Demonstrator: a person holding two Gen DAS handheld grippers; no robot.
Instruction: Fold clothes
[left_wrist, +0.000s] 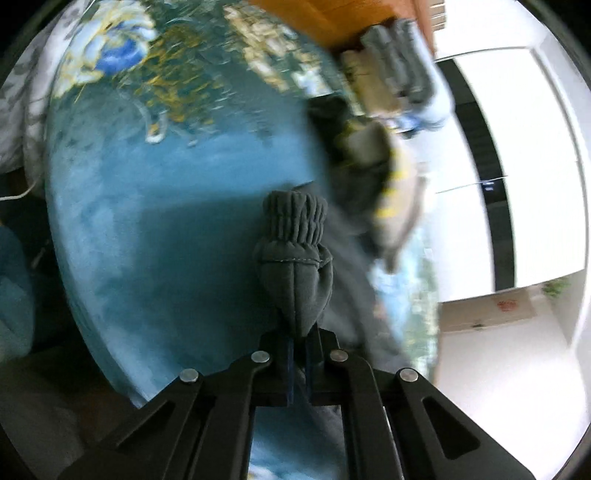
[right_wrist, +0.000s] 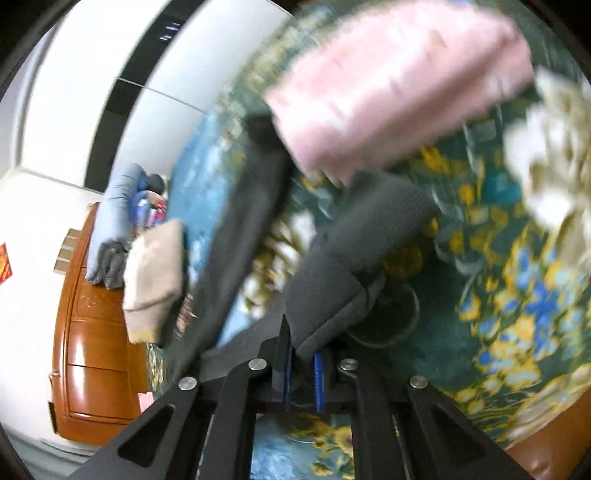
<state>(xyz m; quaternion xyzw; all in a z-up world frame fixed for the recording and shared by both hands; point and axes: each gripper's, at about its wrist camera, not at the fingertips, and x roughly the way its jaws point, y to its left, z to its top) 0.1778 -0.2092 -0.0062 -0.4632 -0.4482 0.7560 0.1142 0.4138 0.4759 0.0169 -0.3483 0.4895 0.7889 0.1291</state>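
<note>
Over the teal floral-patterned bedspread (left_wrist: 155, 206), the left tool (left_wrist: 299, 345) is clamped tight on one ribbed cuff end of a dark grey fleece garment (left_wrist: 295, 258), and the right tool (right_wrist: 303, 363) pinches another ribbed cuff of the same grey cloth between its blue pads (right_wrist: 318, 373). Near the bed's edge beside a brown wooden cabinet (right_wrist: 96, 350) sit a folded beige garment (right_wrist: 155, 273) and a light blue folded stack (right_wrist: 118, 206), while a pink fuzzy folded garment (right_wrist: 399, 92) lies farther up the bedspread.
</note>
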